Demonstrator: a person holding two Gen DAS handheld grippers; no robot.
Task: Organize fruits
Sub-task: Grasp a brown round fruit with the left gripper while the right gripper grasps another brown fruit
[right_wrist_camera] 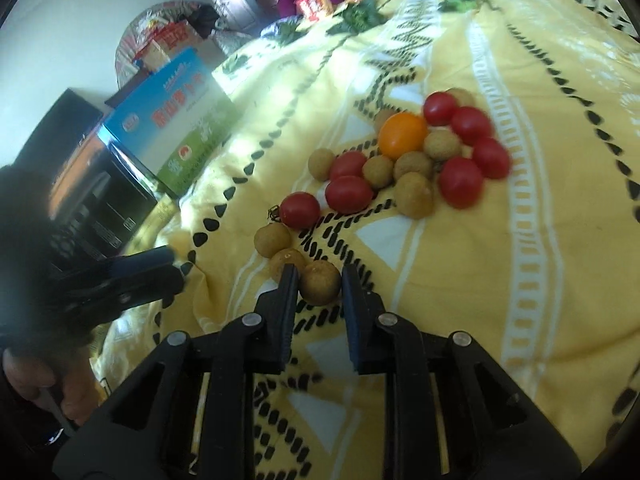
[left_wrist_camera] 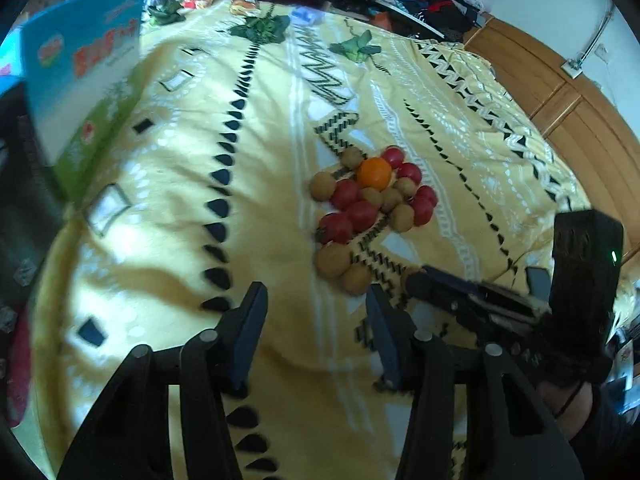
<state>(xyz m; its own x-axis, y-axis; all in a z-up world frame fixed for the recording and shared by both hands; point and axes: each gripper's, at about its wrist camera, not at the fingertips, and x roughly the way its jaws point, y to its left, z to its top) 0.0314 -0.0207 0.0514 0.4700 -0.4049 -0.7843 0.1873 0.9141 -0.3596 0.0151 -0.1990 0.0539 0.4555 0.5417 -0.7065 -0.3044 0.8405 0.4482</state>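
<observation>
A: Item one, the fruit pile. Where is it lying?
B: It is sitting on the yellow patterned bedspread, centre to upper right of the right wrist frame. It is showing as round red tomatoes, dull tan longans and one glossy orange fruit near the top of the cluster.

A: Item two, the stray pieces?
B: Three longans are trailing off toward the lower left of the pile. The nearest longan is lying at the centre of that frame, brown, matte, with a small stem dimple.

A: Item three, the right gripper?
B: Its dark jaws are pressing that longan from both sides, so it is gripping the fruit.

A: Item four, the left gripper?
B: It is hanging over bare bedspread at the bottom centre of the left wrist frame, jaws apart, nothing between them.

A: Surroundings?
B: A blue and green box is standing at the upper left, and leafy greens are lying along the far edge.
</observation>
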